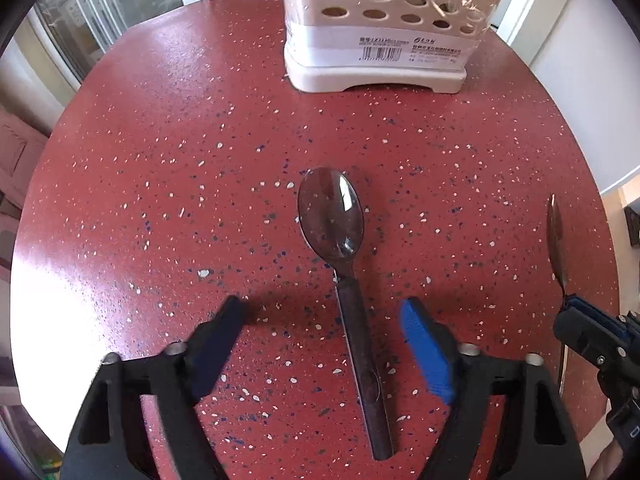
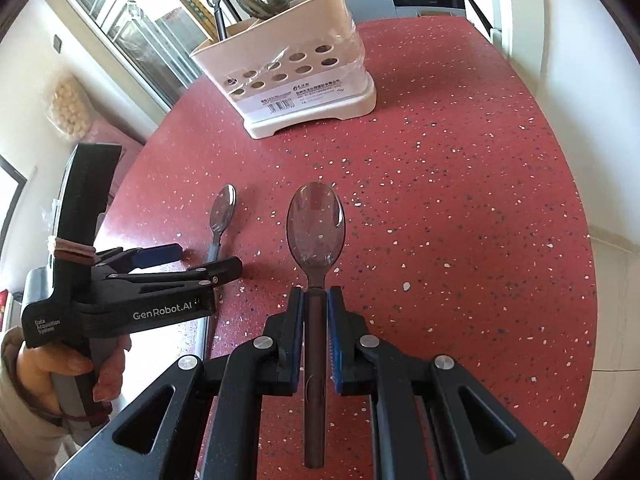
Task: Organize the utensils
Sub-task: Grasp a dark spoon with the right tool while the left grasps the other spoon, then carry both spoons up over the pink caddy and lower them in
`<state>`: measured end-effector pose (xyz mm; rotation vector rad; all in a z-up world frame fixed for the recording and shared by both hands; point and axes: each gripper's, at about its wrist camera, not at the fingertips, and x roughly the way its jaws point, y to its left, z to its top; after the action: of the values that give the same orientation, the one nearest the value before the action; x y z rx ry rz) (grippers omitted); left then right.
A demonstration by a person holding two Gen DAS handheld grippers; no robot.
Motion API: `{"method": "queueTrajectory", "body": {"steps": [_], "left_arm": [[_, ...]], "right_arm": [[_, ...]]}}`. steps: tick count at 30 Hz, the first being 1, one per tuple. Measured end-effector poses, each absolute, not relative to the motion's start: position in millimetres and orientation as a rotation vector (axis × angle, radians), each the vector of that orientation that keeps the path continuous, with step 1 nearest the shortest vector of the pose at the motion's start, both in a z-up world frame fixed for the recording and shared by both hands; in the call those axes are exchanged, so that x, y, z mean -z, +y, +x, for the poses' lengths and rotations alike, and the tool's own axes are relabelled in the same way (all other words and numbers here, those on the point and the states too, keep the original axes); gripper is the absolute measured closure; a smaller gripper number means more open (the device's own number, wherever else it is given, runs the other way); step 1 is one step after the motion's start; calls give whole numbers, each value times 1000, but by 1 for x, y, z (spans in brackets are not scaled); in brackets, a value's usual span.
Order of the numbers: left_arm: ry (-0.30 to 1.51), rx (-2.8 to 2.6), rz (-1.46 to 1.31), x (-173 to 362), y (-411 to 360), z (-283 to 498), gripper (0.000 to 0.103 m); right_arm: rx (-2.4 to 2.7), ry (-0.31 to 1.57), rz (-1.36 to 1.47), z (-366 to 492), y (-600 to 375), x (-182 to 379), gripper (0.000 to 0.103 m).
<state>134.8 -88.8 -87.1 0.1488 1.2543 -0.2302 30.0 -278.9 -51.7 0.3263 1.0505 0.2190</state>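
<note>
A dark-handled spoon [image 1: 331, 216] lies flat on the red speckled table [image 1: 160, 140], bowl toward the caddy. My left gripper [image 1: 322, 316] hangs over its handle, open; the handle runs between the fingers, closer to the blue pad [image 1: 424, 352], and neither pad touches it. My right gripper [image 2: 316, 292] is shut on the handle of a second, similar spoon [image 2: 316, 228], held above the table with its bowl pointing forward. In the right wrist view the left gripper [image 2: 210, 258] stands over the lying spoon [image 2: 223, 208]. The held spoon [image 1: 555, 232] and the right gripper [image 1: 570, 300] show at the right edge of the left wrist view.
A cream utensil caddy [image 2: 304, 80] with round holes, plastic film and a barcode label stands at the table's far side, with several utensils [image 2: 218, 4] sticking up in it. The table's curved edge lies close on the left. A hand [image 2: 60, 368] holds the left gripper's handle.
</note>
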Motion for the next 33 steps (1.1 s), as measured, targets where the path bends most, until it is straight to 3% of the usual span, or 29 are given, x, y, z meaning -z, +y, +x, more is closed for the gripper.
{"method": "queueTrajectory", "body": {"steps": [2,5,6,7,8,10,33], "left_arm": [[1263,229,146,84,-91,144,18],[1271,217,147,80,-91,151,24],[1268,224,143,77,-91,151,30],[1259,229,150,74,-91,152,47],[1259,232,146,73,-90,153,56],[1257,246,109,70,-84,155,62],[820,240,35,20,-50,81,62]], "right_arm": [[-223,1047,329,29,-281,51,91],[-228,1043,337,26,-285,50,91],[-231,1039,339,26,-285,49,91],[-233,1037,340,25,-286,49,91],[-234,1036,339,27,-285,50,91],[-236,1035,335,27,-285,49,91],[-259,971,329,27,-289,43,91]]}}
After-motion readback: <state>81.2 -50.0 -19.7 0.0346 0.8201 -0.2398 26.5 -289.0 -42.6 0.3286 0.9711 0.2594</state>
